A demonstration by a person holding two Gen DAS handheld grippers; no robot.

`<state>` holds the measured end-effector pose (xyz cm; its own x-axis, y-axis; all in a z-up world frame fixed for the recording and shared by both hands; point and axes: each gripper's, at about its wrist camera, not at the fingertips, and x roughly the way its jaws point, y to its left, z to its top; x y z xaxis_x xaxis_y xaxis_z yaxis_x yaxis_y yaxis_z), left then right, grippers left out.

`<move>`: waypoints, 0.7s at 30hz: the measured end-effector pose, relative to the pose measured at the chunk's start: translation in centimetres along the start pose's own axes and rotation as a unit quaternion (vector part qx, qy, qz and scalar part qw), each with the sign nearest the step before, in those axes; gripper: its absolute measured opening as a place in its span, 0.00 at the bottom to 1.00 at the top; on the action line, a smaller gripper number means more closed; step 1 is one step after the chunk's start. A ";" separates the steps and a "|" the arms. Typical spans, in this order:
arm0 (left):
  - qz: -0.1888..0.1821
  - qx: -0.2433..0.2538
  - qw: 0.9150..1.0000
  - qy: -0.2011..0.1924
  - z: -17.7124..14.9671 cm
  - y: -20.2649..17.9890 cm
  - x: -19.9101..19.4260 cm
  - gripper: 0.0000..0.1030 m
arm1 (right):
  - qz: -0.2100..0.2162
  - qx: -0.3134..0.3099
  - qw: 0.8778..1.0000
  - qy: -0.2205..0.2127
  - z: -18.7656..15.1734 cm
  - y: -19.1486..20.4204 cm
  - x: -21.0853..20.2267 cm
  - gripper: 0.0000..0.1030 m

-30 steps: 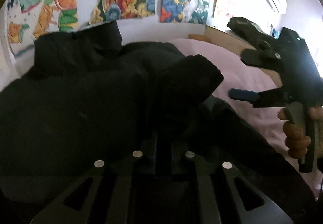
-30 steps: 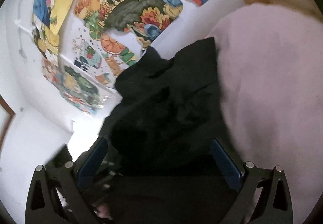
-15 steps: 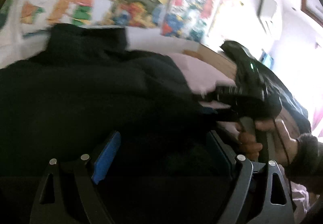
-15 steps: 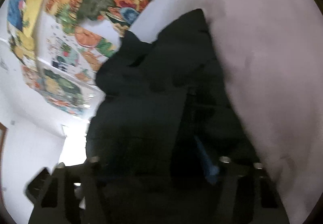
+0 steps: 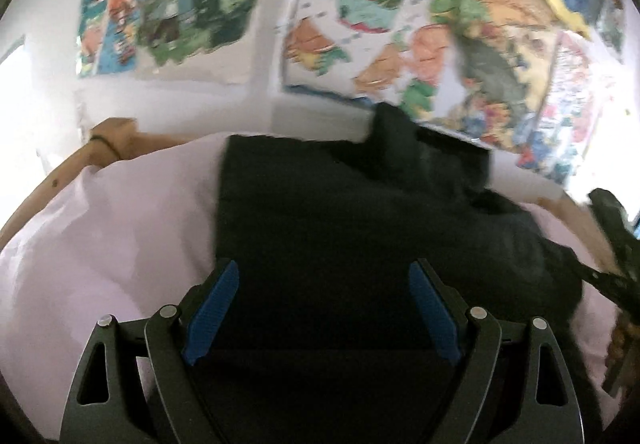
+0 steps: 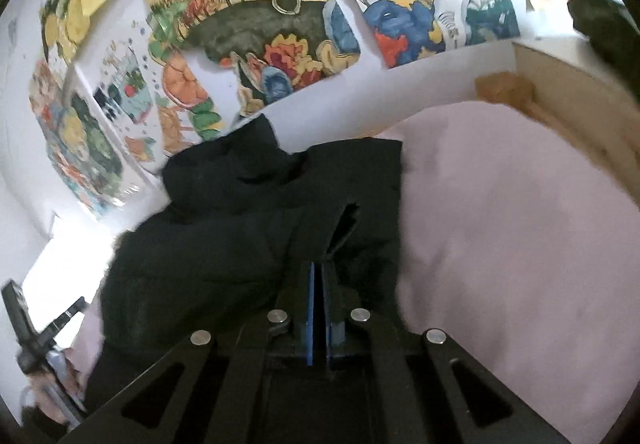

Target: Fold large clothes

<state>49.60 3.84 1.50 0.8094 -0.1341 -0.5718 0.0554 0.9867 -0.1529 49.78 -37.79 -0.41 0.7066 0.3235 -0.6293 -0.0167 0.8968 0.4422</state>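
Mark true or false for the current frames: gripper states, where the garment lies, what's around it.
1. The left hand-held gripper is open. True.
2. The right hand-held gripper is open wide above the fabric. False: its blue pads are together, apparently pinching a fold of the black garment.
3. The black garment lies on a pink sheet. True.
4. The wall behind is bare white. False: colourful drawings cover it, one marked 2024.
5. The garment is white. False: it is black.
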 end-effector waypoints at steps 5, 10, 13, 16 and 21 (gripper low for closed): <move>0.037 0.013 0.998 0.057 -1.8 1.7 3.9 0.81 | -0.049 -0.044 0.997 0.041 -2.4 -0.1 3.8 0.04; 0.047 0.026 0.997 0.063 -3.0 2.2 5.7 0.95 | -0.047 -0.046 0.996 0.062 -3.3 -1.2 5.9 0.05; 0.040 0.013 0.997 0.070 -3.7 3.0 7.2 0.99 | -0.051 -0.051 0.995 0.069 -3.9 -1.6 7.1 0.05; 0.029 -0.001 0.997 0.075 -3.9 3.7 8.0 0.99 | -0.056 -0.053 0.994 0.071 -4.3 -1.6 7.7 0.05; 0.031 -0.018 0.998 0.054 -3.5 4.2 5.4 0.99 | -0.037 -0.049 0.997 0.053 -4.1 -1.7 6.1 0.09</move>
<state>52.16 6.94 -5.08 0.7426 -0.0834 -0.6645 -0.0162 0.9897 -0.1423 51.25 -36.12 -7.63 0.6296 0.2818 -0.7240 -0.0404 0.9425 0.3317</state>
